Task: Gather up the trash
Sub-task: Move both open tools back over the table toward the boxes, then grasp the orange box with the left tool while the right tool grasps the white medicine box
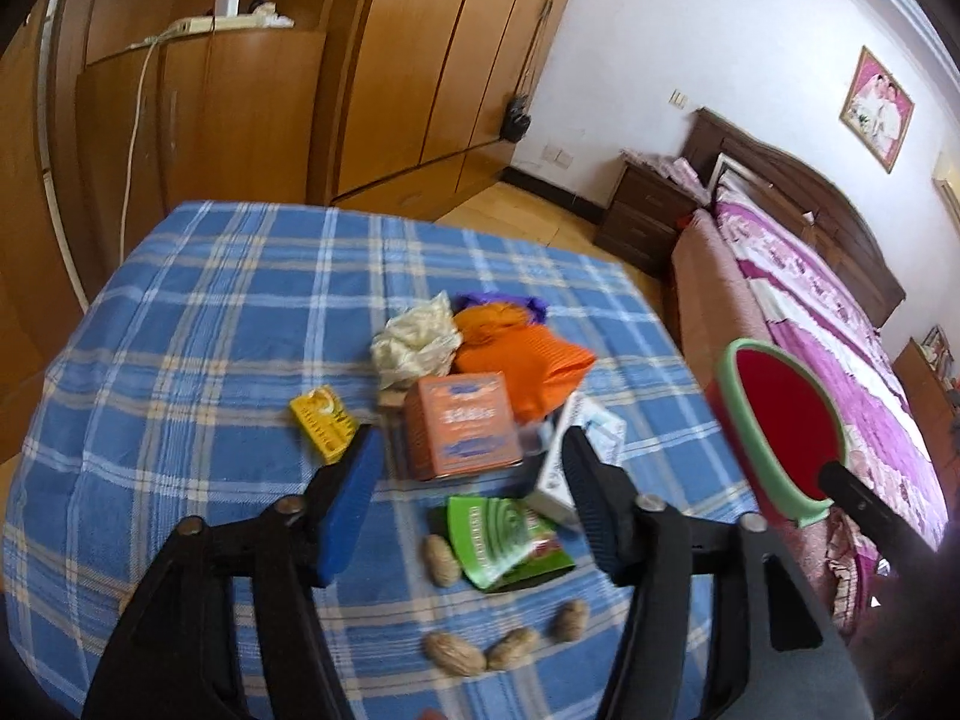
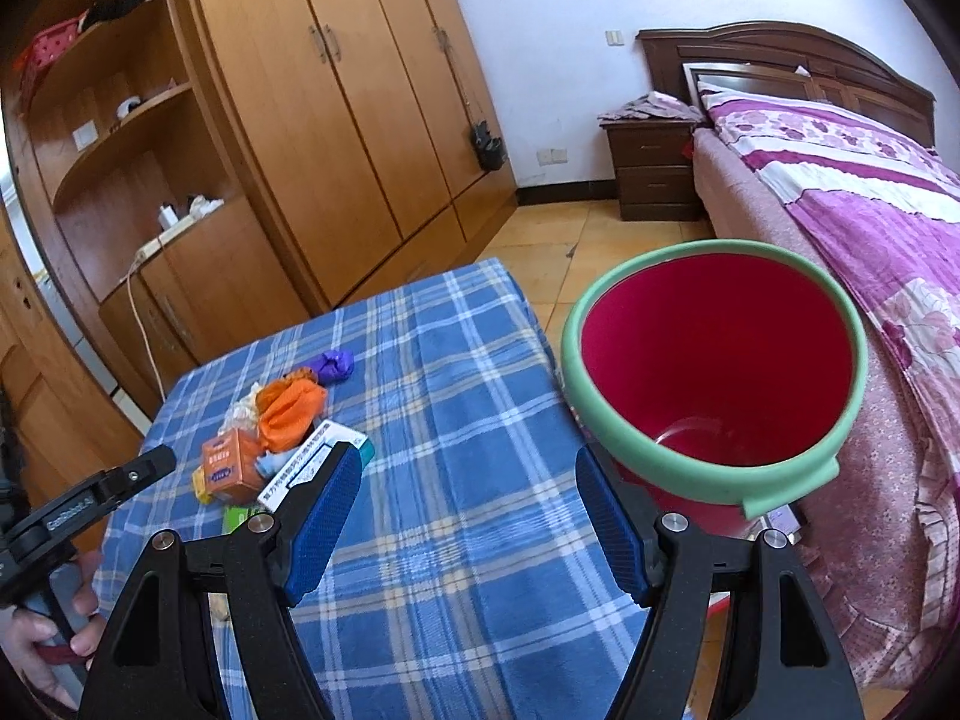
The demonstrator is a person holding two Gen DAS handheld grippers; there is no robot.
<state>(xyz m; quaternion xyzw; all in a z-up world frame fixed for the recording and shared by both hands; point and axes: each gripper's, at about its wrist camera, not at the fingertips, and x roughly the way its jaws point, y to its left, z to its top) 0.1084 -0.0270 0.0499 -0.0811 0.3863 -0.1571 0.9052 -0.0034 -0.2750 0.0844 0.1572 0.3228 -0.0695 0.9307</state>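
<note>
Trash lies on a blue plaid table (image 1: 210, 312): an orange box (image 1: 459, 423), a yellow packet (image 1: 324, 420), a green packet (image 1: 501, 540), a white box (image 1: 558, 480), crumpled white paper (image 1: 414, 342), orange cloth (image 1: 522, 360), a purple wrapper (image 2: 335, 365) and several peanuts (image 1: 510, 642). My left gripper (image 1: 471, 492) is open and empty, hovering over the boxes. My right gripper (image 2: 468, 510) is open and empty over the table's right part, left of a red bin with a green rim (image 2: 714, 360). The bin (image 1: 780, 420) looks empty inside.
A bed with a purple cover (image 2: 870, 210) stands right of the bin. Wooden wardrobes (image 2: 336, 120) and shelves line the far wall, with a dark nightstand (image 2: 654, 168) beyond. The table's right edge runs beside the bin.
</note>
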